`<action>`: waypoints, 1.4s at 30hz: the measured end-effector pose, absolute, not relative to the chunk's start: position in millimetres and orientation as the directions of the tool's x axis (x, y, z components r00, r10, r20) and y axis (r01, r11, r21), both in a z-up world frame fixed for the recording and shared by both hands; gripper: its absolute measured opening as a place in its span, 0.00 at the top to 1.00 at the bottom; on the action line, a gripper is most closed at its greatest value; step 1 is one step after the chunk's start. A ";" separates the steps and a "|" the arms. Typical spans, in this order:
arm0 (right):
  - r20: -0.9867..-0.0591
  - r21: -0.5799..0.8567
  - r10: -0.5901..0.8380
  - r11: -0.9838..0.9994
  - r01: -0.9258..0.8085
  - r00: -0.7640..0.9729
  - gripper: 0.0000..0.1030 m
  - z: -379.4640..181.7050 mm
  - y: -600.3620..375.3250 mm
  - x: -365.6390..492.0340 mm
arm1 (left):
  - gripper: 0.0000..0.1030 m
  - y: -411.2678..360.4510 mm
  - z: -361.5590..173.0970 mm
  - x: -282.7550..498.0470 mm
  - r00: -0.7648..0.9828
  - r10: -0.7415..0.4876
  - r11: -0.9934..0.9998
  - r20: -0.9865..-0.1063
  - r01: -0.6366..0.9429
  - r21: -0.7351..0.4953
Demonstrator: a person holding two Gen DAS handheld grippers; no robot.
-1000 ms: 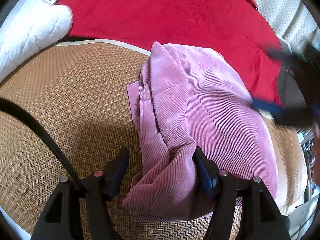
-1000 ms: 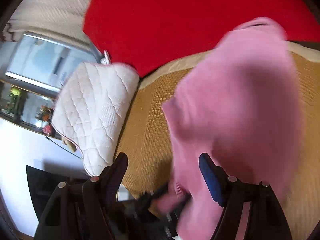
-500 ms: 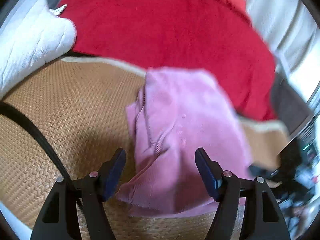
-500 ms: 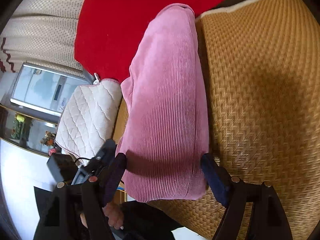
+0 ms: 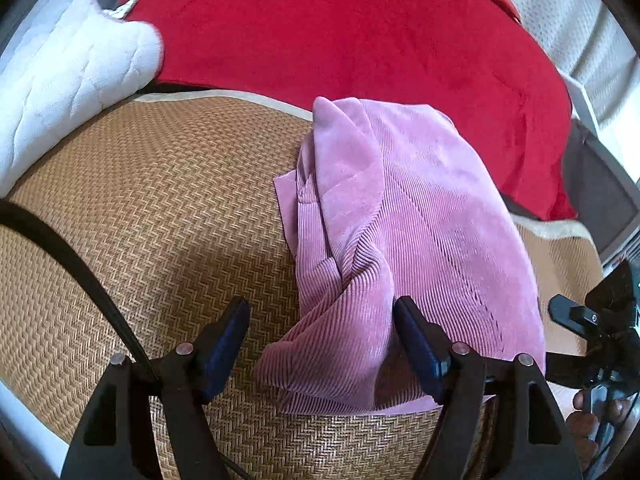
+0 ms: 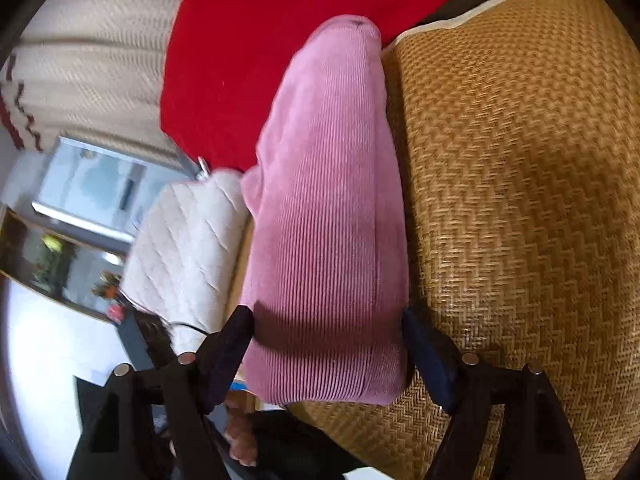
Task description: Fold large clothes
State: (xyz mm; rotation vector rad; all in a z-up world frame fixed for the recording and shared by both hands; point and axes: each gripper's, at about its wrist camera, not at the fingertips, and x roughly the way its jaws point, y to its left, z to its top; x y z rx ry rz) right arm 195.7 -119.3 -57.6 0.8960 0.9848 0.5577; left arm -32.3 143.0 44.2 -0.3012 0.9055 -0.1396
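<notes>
Left wrist view, far left: a white quilted cushion (image 5: 60, 80) is lying at the edge of the woven tan rattan mat (image 5: 160, 200). A black cable (image 5: 80, 268) is crossing the mat toward the left hand-held gripper (image 5: 320, 344). Its jaws are opening, and the near hem of the pink ribbed corduroy garment (image 5: 420, 240) is sitting between them with no pad pressing on it; the blue fingertips (image 5: 228, 332) are standing clear of the cloth on the left side, while the other one is close against the fabric.

The garment is lying on the mat as a compact bundle, its far end reaching the red blanket (image 5: 360, 32) behind. Several layers are stacking along its left edge, with 1 twisted ridge running toward the near corner.

Far right of this view: the right hand-held gripper (image 6: 326, 340) is showing only partly. In its own view it is straddling the narrow near end of the bundle, jaws wide, pads not pinching the cloth.

Judgement: the folding is looking mostly done, since the garment is already reading as a long narrow packet with smooth top face. Remaining, as far as visible: flattening the twisted ridge and squaring the loose near corner; possibly 1 more fold across the length.
</notes>
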 end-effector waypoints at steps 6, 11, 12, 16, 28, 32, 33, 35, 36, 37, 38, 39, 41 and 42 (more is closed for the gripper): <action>-0.381 0.893 0.791 0.449 -0.032 0.479 0.22 -50.4 -143.4 218.0 | 0.26 142.6 55.5 -28.0 0.624 -0.269 0.941 -0.734 0.005 -0.340; -0.423 0.880 0.777 0.475 0.007 0.467 0.21 -52.8 -156.9 259.1 | 0.26 139.9 72.7 -4.3 0.621 -0.330 0.917 -0.711 0.033 -0.397; -0.422 0.882 0.780 0.470 0.011 0.462 0.21 -53.4 -155.6 263.5 | 0.26 140.5 76.1 3.2 0.621 -0.341 0.912 -0.706 0.036 -0.409; -0.457 0.864 0.772 0.503 0.015 0.442 0.21 -53.3 -145.3 288.5 | 0.26 136.2 88.2 45.0 0.610 -0.361 0.905 -0.706 0.046 -0.424; -0.617 0.723 0.657 0.691 -0.019 0.433 0.54 -49.3 -119.4 298.1 | 0.26 118.6 34.6 104.4 0.483 -0.227 0.956 -0.846 -0.055 -0.288; -0.585 0.753 0.678 0.658 -0.012 0.445 0.41 -45.8 -120.4 294.1 | 0.26 118.7 49.9 89.7 0.511 -0.212 0.960 -0.833 -0.050 -0.275; -0.575 0.763 0.683 0.647 -0.007 0.452 0.38 -44.4 -120.8 291.9 | 0.26 117.2 55.1 84.4 0.525 -0.203 0.964 -0.827 -0.041 -0.263; -0.547 0.783 0.704 0.621 -0.020 0.453 0.27 -42.7 -122.6 283.7 | 0.26 119.5 62.6 75.5 0.545 -0.201 0.966 -0.814 -0.025 -0.256; -0.541 0.788 0.709 0.616 -0.022 0.452 0.27 -41.9 -122.4 278.7 | 0.26 119.8 65.7 70.9 0.552 -0.201 0.967 -0.809 -0.022 -0.255; -0.538 0.789 0.713 0.614 -0.029 0.451 0.27 -41.4 -122.3 275.1 | 0.26 120.3 68.0 66.9 0.560 -0.204 0.966 -0.803 -0.019 -0.259; -0.537 0.788 0.715 0.614 -0.036 0.448 0.27 -40.3 -121.1 272.2 | 0.26 121.1 69.9 62.5 0.567 -0.208 0.964 -0.797 -0.017 -0.264; -0.541 0.782 0.713 0.621 -0.044 0.446 0.27 -39.0 -119.2 268.4 | 0.26 121.4 71.0 59.3 0.571 -0.212 0.963 -0.793 -0.016 -0.269; -0.549 0.773 0.709 0.632 -0.053 0.444 0.26 -38.8 -116.6 266.4 | 0.26 122.0 72.4 54.6 0.573 -0.218 0.961 -0.790 -0.014 -0.275; -0.549 0.773 0.708 0.632 -0.053 0.443 0.26 -38.8 -116.1 265.5 | 0.26 122.1 73.8 51.5 0.576 -0.221 0.961 -0.787 -0.012 -0.278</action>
